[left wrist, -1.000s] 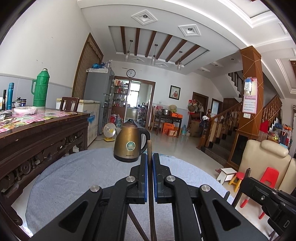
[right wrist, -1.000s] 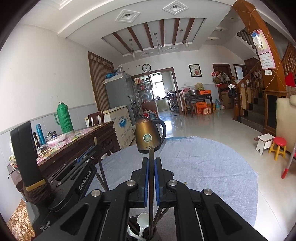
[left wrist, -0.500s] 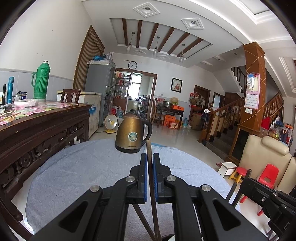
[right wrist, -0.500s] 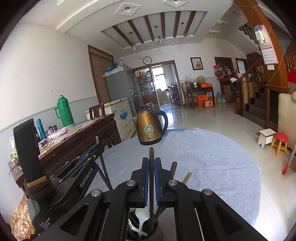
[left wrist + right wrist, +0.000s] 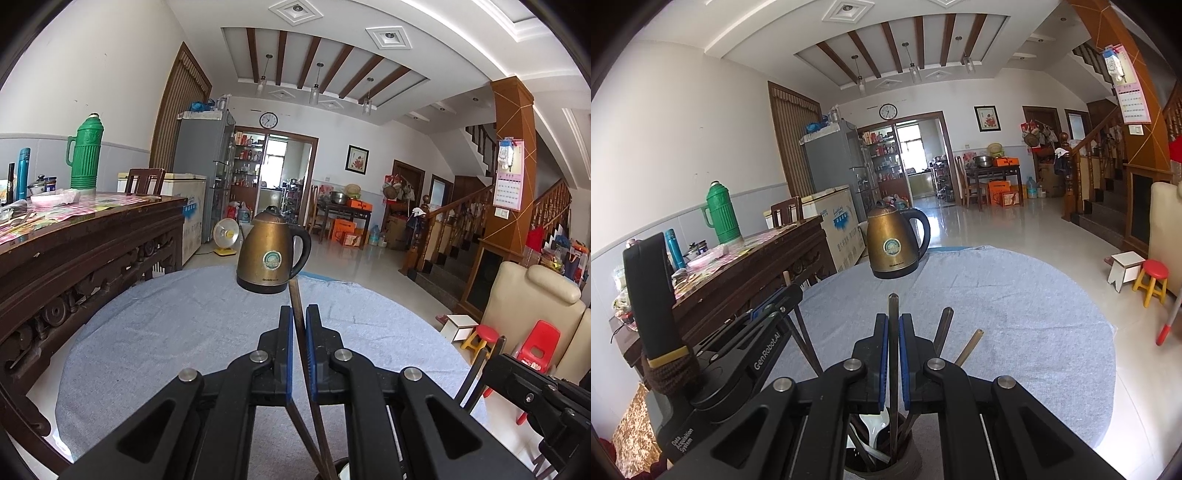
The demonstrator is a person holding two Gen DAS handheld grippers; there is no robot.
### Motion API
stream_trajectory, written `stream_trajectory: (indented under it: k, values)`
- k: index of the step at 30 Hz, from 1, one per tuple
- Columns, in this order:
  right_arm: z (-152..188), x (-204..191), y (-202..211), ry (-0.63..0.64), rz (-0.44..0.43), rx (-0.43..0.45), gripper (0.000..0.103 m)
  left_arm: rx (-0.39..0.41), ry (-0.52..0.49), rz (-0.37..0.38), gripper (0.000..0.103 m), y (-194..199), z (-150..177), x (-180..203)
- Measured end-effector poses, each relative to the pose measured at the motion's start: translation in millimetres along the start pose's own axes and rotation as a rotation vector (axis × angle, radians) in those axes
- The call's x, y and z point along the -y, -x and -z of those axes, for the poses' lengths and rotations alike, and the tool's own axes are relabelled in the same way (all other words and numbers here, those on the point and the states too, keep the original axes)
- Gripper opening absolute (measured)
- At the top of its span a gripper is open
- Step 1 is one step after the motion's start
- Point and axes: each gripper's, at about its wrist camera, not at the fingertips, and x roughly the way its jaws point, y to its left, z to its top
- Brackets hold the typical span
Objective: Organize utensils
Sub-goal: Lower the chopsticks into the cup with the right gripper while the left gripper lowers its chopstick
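Kettle (image 5: 897, 243) ahead on blue cloth (image 5: 1015, 314), wooden sideboard (image 5: 746, 273) left

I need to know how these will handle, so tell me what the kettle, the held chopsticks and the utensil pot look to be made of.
Kettle: probably metal, bronze sheen with highlights, and a glossy black handle, likely plastic.
Chopsticks in the left gripper: dark brown and matte, likely wood.
Chopstick in the right gripper: dark; wood or metal is unclear.
Utensil pot: dark and dull, possibly ceramic or wood.
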Motion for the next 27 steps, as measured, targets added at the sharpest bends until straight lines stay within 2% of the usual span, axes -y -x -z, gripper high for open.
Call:
stream_trajectory:
  k: [11, 27]
  values:
    - [-0.2, 1.2, -6.6, -0.003, -0.004, -0.020, 0.007, -0.017, -0.017, -0.019, 0.008, 5.0, -0.2, -0.8]
    - [0.3, 5.1, -8.7, -0.024, -0.012, -0.032, 0.008, -0.079, -0.097, -0.090, 0.011, 13.6, 1.5, 0.4]
